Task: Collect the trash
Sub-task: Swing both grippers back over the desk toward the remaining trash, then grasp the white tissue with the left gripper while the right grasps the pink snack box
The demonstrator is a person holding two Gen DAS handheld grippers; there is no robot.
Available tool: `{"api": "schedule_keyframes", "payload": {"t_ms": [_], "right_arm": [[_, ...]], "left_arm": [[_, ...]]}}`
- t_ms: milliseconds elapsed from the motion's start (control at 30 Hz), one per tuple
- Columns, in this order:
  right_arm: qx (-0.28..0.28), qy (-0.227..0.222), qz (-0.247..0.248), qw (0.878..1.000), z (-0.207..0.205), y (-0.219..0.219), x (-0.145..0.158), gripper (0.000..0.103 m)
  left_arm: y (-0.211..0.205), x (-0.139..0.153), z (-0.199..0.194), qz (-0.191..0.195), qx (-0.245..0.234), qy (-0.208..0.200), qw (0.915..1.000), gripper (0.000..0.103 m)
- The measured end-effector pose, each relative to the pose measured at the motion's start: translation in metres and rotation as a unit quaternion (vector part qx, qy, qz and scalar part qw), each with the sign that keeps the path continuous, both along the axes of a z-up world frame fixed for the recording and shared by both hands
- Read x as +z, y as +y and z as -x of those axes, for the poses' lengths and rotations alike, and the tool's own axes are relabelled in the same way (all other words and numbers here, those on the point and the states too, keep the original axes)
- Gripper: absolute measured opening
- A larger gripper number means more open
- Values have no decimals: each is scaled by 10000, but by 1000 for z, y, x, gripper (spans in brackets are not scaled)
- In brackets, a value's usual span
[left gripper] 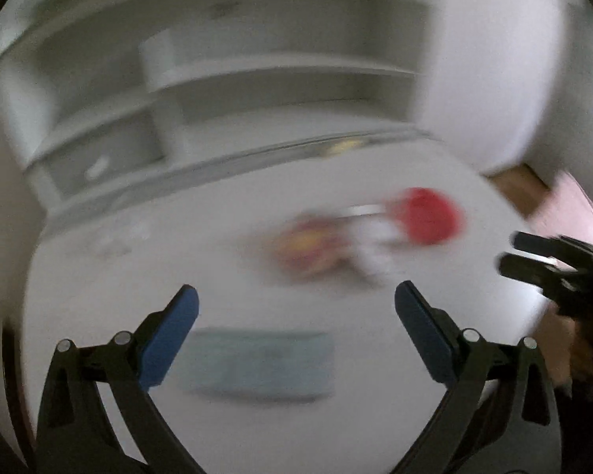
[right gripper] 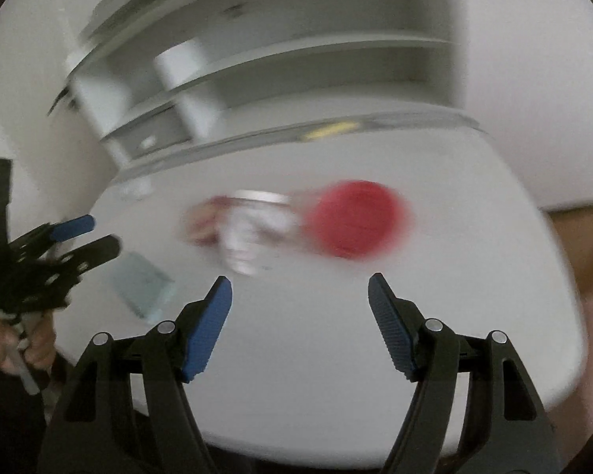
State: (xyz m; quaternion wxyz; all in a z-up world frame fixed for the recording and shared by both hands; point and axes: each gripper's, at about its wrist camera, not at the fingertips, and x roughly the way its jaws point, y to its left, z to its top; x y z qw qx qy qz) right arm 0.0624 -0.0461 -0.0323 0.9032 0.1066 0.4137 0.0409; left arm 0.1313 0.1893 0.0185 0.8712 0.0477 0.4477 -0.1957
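Nothing collected yet: my left gripper (left gripper: 296, 308) and right gripper (right gripper: 299, 300) hang spread and empty; wrapper (left gripper: 308, 249), red lid (right gripper: 359, 217), blue pack (left gripper: 261, 367) wait on the surface (left gripper: 118, 276).

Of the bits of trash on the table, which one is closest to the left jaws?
The flat pale blue-green packet, lying just ahead between them. The red round item and crumpled wrappers sit farther back.

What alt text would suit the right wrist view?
Open blue-padded tongs hover above a white table, empty. Ahead lie a blurred red round object, a white-and-red wrapper and a pale blue flat packet; the other tongs enter at left.
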Motion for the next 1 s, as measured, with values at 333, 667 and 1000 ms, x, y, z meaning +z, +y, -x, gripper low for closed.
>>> {"api": "schedule_keyframes", "payload": {"t_ms": [333, 667, 1000], "right_arm": [[1052, 237, 228, 9939, -78, 98, -3, 70], [1072, 493, 691, 9906, -130, 120, -29, 68], [1078, 402, 1522, 9816, -138, 130, -35, 37]], "left_arm": [[103, -20, -28, 170, 960, 275, 9949, 96], [102, -48, -84, 127, 872, 364, 9954, 96], [73, -68, -158, -161, 697, 499, 9962, 96]]}}
